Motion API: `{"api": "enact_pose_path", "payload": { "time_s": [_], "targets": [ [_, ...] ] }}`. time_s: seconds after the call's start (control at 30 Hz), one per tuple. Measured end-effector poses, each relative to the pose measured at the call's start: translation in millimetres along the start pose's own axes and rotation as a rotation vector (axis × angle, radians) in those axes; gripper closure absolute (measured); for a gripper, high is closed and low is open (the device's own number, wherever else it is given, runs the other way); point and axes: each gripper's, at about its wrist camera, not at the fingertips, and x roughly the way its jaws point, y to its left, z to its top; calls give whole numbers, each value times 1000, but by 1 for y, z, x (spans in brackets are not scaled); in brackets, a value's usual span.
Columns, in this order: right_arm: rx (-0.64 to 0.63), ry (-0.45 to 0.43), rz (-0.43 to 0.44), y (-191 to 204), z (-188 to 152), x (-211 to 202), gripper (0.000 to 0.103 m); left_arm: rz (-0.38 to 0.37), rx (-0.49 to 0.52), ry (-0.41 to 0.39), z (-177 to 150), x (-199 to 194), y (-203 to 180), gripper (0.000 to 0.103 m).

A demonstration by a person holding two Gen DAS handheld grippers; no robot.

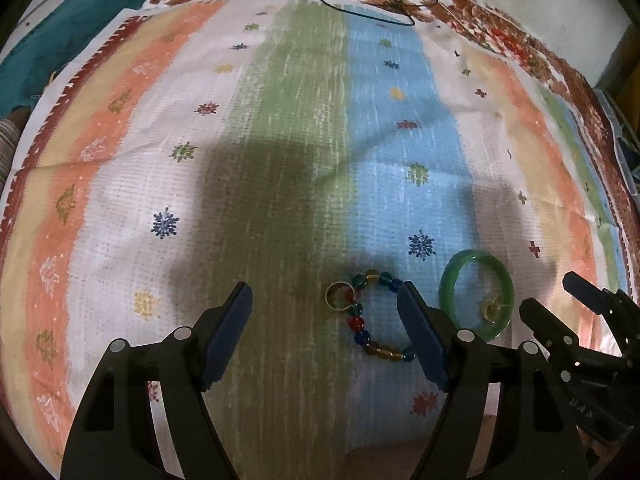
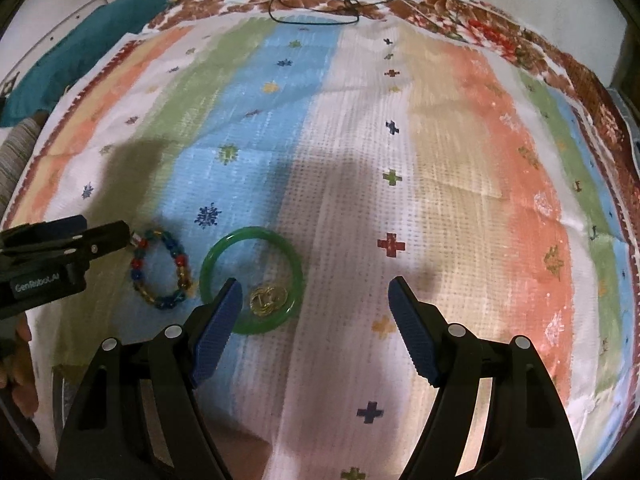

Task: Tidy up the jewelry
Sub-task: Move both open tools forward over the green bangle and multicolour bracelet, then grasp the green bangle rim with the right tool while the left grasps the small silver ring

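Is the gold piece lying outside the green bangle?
No, in the right wrist view the gold piece lies inside the green bangle, against its near rim.

A striped cloth (image 2: 360, 168) with small snowflake and cross motifs is covering the surface, and a floral-bordered sheet (image 2: 460, 12) is showing beyond its far edge. A green bangle (image 2: 224, 252) is lying on the cloth with a small gold piece (image 2: 267, 299) sitting inside its ring. Just beside it, a multicoloured bead bracelet (image 1: 362, 326) is resting, a gold ring (image 1: 339, 297) touching its beads. A thin dark cord (image 1: 360, 12) is lying at the far edge.
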Motion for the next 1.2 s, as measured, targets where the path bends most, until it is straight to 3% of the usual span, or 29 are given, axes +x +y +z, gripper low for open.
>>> {"api": "enact_pose_path", "payload": {
  "time_s": [0.2,0.33,0.4,0.57,0.77,0.9,1.07,1.2],
  "targets": [
    [-2,20,8,-2,6,13,28,-11,-5,20,5,10,1,30],
    [-8,36,5,-1,8,23,28,-15,-4,41,6,18,4,41],
    [-7,45,11,-1,10,27,38,-17,-6,51,7,22,5,47],
    [9,64,23,-1,11,36,50,-25,-1,61,7,26,7,59],
    [27,70,31,-6,10,39,67,-53,25,82,4,27,1,70],
    [19,72,34,-4,10,39,81,-30,60,88,0,29,-4,73],
    [21,67,30,-6,9,39,95,-56,39,96,1,28,0,82],
    [53,71,60,-10,10,38,95,-45,51,94,2,27,-3,83]
  ]
}}
